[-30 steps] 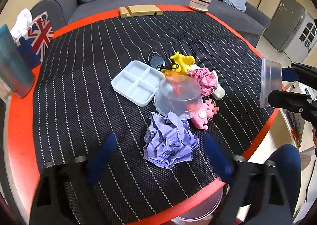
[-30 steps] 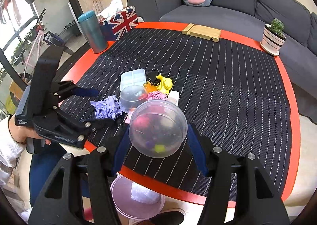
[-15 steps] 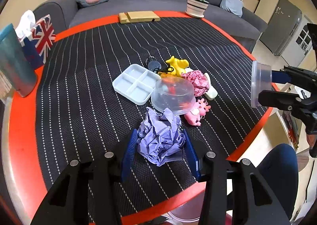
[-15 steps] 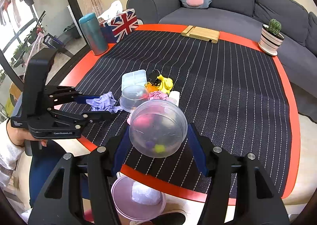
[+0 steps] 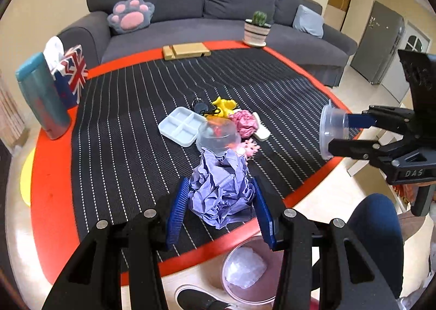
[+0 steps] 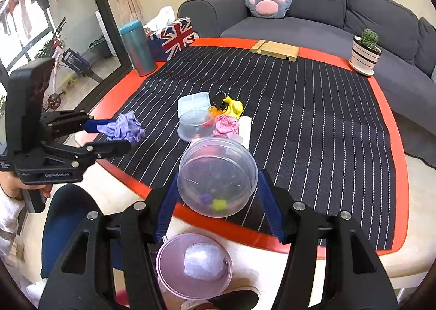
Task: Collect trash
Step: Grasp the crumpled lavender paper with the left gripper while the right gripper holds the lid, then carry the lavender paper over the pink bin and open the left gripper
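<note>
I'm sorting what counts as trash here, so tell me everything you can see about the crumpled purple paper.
The crumpled purple paper is a lilac wad of thin, tissue-like sheet, heavily creased, with loose corners poking out. It sits pinched between the blue pads of the left gripper, whose jaws have just closed on it. In the right wrist view it looks lifted clear of the striped mat, near the table's red edge. Nothing but the pads appears to touch it.

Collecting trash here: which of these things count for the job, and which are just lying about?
Job:
purple paper wad in left gripper
pink paper wad
bin

Lying about:
yellow toy
compartment tray
cactus pot
flag tissue box
tumbler
</note>
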